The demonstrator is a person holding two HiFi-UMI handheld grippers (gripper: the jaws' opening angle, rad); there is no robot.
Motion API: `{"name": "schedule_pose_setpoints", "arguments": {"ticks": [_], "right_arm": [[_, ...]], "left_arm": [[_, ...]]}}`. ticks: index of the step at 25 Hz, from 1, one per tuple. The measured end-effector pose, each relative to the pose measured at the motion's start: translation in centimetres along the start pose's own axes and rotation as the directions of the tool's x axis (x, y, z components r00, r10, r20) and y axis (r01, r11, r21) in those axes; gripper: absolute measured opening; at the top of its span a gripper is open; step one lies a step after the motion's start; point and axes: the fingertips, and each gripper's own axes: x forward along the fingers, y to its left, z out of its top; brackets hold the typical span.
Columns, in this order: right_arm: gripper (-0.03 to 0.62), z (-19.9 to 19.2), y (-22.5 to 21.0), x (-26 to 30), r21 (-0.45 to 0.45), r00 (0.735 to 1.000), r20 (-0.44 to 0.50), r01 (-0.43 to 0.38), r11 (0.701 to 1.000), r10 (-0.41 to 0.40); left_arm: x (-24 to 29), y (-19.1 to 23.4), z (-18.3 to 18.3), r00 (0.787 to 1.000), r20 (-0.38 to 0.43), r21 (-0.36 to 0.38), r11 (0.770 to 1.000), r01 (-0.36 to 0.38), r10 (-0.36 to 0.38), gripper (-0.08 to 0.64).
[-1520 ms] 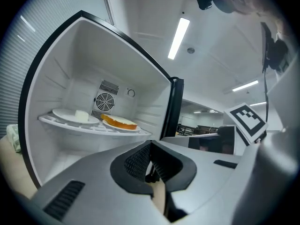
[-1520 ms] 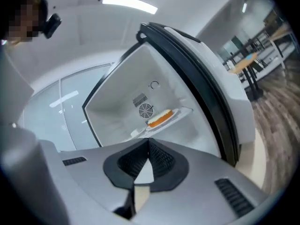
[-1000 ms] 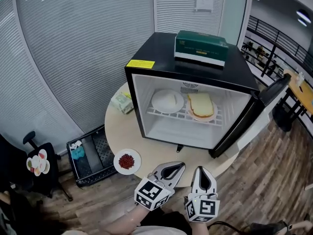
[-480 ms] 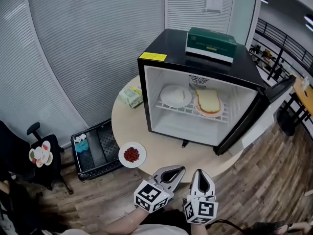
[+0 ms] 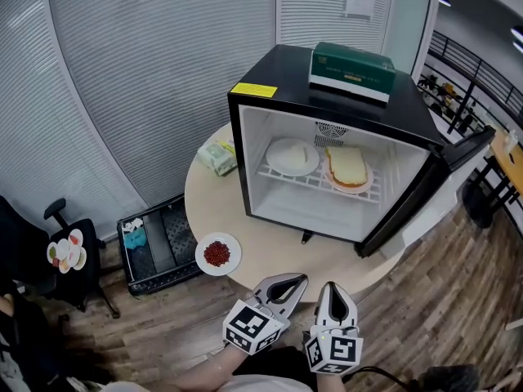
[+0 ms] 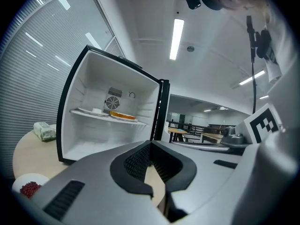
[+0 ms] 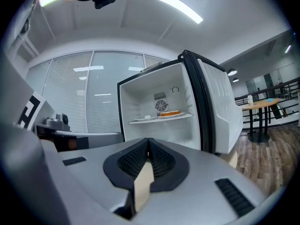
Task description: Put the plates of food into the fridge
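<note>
While both grippers hung low at the near edge of the table (image 5: 214, 209), nothing was being carried. The left gripper (image 5: 294, 282) and right gripper (image 5: 334, 292) each had their fingers pressed together on nothing, tips aimed toward the fridge (image 5: 327, 109).

The door (image 5: 426, 188) was swung wide to the right, I'd guess so both could reach straight in. Two plates already sat side by side on the wire shelf (image 5: 315, 181): a white plate (image 5: 292, 157) on the left and a plate of bread (image 5: 350, 170) on the right.

One plate of red food (image 5: 217, 254) was left out on the table's front-left, well apart from the fridge and closest to the left gripper, so that one's probably next. Jaws would need to open first.
</note>
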Motion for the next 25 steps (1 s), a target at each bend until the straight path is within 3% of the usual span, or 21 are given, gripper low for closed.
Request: {"name": "schedule_pose_setpoints", "arguments": {"ticks": [5,10,19,25], "right_arm": [[0.008,-0.6,0.8,0.6,0.084,0.998,-0.014,-0.060,0.995,0.061],[0.008,-2.3,3.4,1.6,0.121,0.982,-0.066,-0.167,0.979,0.176],[0.008,-6.5,8.3,2.7,0.237,0.934,-0.154,-0.283,0.929,0.324],[0.008,-9.4,12.5,3.6,0.402,0.900,-0.204,-0.282,0.871,0.386]], "left_arm": [[-0.8,1.1,-0.4,0.998,0.003,-0.012,0.998,-0.059,0.059,0.005],[-3.0,3.1,-1.5,0.982,-0.006,-0.045,0.981,-0.187,0.187,0.005],[-7.3,6.9,-3.1,0.933,0.004,-0.065,0.931,-0.358,0.359,0.005],[-12.2,9.5,-3.0,0.890,0.018,-0.055,0.889,-0.455,0.456,0.005]]}}
